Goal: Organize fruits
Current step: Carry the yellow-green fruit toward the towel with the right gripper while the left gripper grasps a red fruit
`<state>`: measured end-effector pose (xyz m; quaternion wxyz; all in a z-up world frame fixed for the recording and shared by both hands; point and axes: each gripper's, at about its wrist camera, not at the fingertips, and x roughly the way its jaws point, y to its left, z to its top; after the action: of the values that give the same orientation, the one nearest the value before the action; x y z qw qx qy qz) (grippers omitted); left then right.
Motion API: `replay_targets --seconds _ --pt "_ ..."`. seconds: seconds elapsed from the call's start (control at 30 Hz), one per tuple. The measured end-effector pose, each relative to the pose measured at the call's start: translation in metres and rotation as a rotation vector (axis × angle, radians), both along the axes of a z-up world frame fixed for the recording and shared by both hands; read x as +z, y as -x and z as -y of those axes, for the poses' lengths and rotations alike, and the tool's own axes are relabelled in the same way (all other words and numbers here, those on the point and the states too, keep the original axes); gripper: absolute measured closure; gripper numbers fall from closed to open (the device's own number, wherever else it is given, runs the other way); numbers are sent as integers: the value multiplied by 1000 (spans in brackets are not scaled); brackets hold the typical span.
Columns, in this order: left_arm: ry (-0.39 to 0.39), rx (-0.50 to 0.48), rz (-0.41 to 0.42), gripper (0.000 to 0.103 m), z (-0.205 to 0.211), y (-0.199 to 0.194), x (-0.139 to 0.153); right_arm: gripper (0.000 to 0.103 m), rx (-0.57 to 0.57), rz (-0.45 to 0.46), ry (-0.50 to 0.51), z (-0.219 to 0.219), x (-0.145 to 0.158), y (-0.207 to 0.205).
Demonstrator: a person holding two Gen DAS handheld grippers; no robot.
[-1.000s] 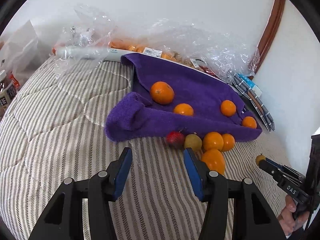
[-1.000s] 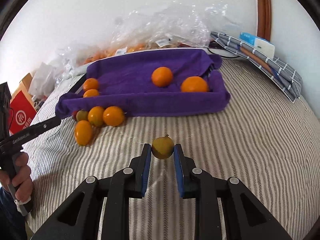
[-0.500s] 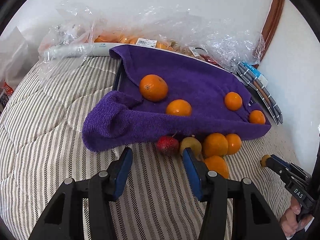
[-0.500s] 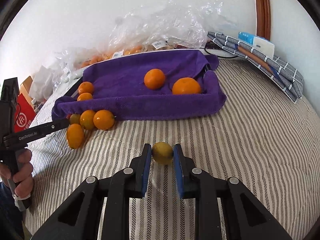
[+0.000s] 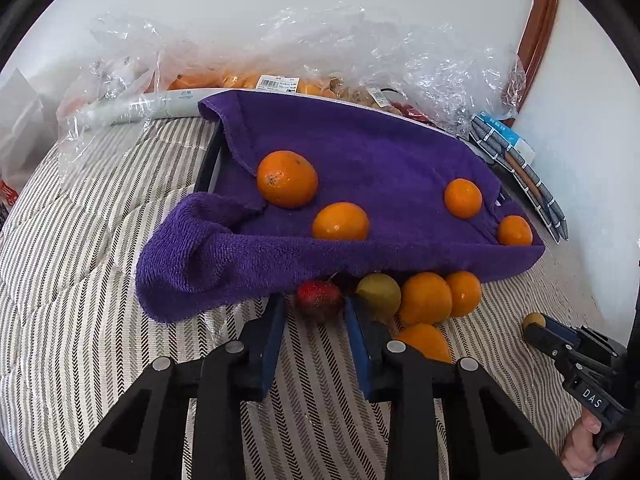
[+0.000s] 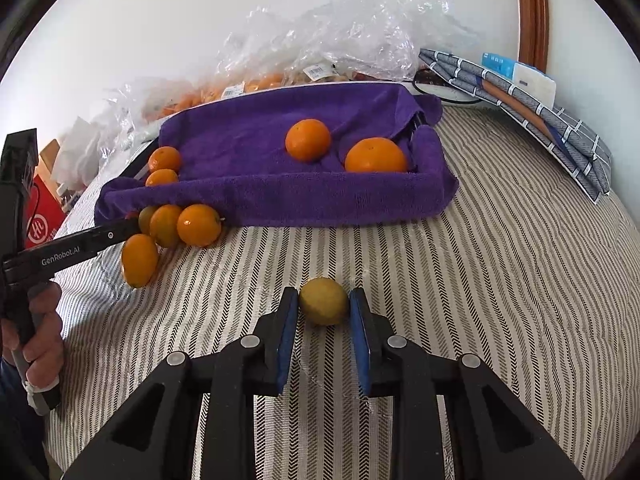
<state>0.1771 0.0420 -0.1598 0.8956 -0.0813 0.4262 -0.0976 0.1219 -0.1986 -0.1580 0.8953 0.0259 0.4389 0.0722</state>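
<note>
The left gripper (image 5: 314,312) is standing open over the striped bedcover (image 5: 80,320), its blue pads spread wide. A small red fruit (image 5: 319,299) is lying between the fingertips, close to the right pad; I cannot tell if a pad is touching it. This red fruit is resting against the near edge of the purple towel-lined tray (image 5: 360,152), and just to its right a yellow-green round fruit (image 5: 379,293) and three loose oranges (image 5: 426,299) are clustering together.

The right gripper (image 6: 324,312) is also open, only a little wider than the small yellow round fruit (image 6: 324,301) that is sitting on the bedcover between its pads, with a narrow gap on each side. Four oranges (image 6: 308,139) are lying inside the tray, farther away.
</note>
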Motion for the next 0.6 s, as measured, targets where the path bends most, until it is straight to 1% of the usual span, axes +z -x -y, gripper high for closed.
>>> replay_targets --seconds 0.1,0.17,0.23,0.37,0.5,0.6 --pt "23 7 -1 75 -2 -2 -1 78 3 -4 -3 0 -1 0" --pt "36 10 -4 80 -3 -2 -1 77 5 -4 -4 0 -1 -1" --pt "45 15 0 80 -3 0 -1 77 4 -4 -13 1 -1 -1" --pt "74 41 47 80 -10 10 4 77 -5 10 -39 6 1 1" --pt "104 60 74 80 -16 18 8 77 -10 30 -59 9 4 4" --pt "108 70 99 80 -17 21 11 77 -14 38 -68 10 5 5"
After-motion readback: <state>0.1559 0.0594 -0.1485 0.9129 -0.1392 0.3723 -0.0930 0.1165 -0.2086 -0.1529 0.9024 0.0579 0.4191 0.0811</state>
